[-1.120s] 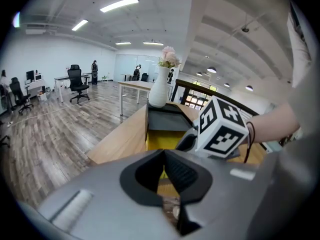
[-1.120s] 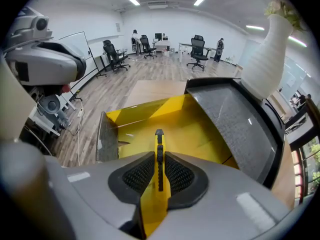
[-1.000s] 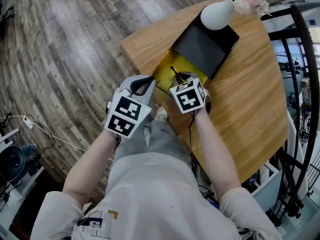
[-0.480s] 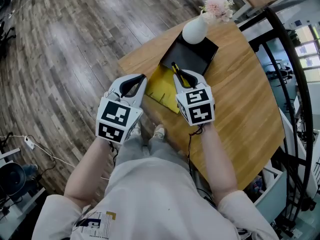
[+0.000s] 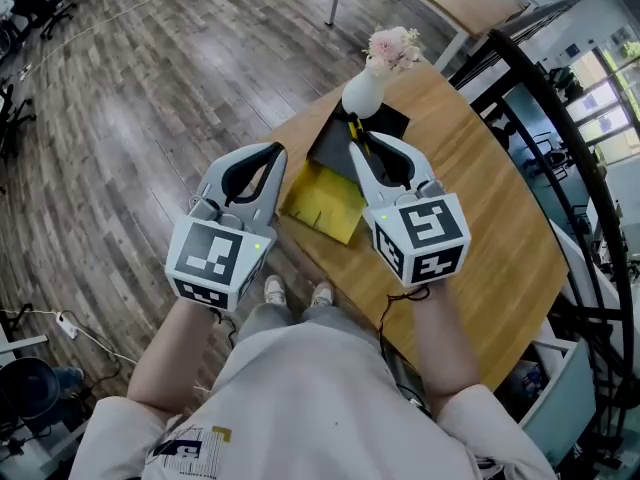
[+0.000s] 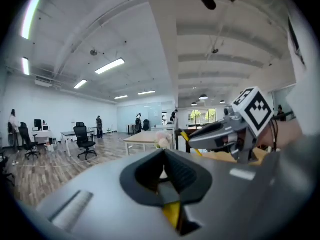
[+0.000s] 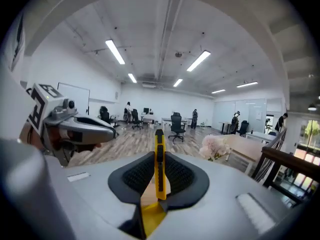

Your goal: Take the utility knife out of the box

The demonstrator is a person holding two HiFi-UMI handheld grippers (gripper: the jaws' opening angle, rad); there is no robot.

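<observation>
Jaws of the right gripper (image 5: 358, 136) are pressed on the yellow utility knife (image 7: 159, 159), which is outside and above the open box (image 5: 322, 204). To the left of the box, the left gripper (image 5: 272, 151) has its jaws together, with nothing between them.

My pale grey plastic left gripper (image 5: 274, 151) and its twin, the right gripper (image 5: 362, 140), end in curved jaws lined with black ribbed pads (image 7: 134, 176), with a yellow piece (image 7: 150, 215) at the root. Each bears a white cube with black square markers (image 5: 215, 258) at its back and a small green light (image 5: 256, 247). A thin black cable (image 5: 384, 320) leaves the right one. I wear a light grey short-sleeved T-shirt (image 5: 330, 408) with a dark and yellow print (image 5: 195, 438), grey trousers (image 5: 255, 320) and white shoes (image 5: 272, 290).
</observation>
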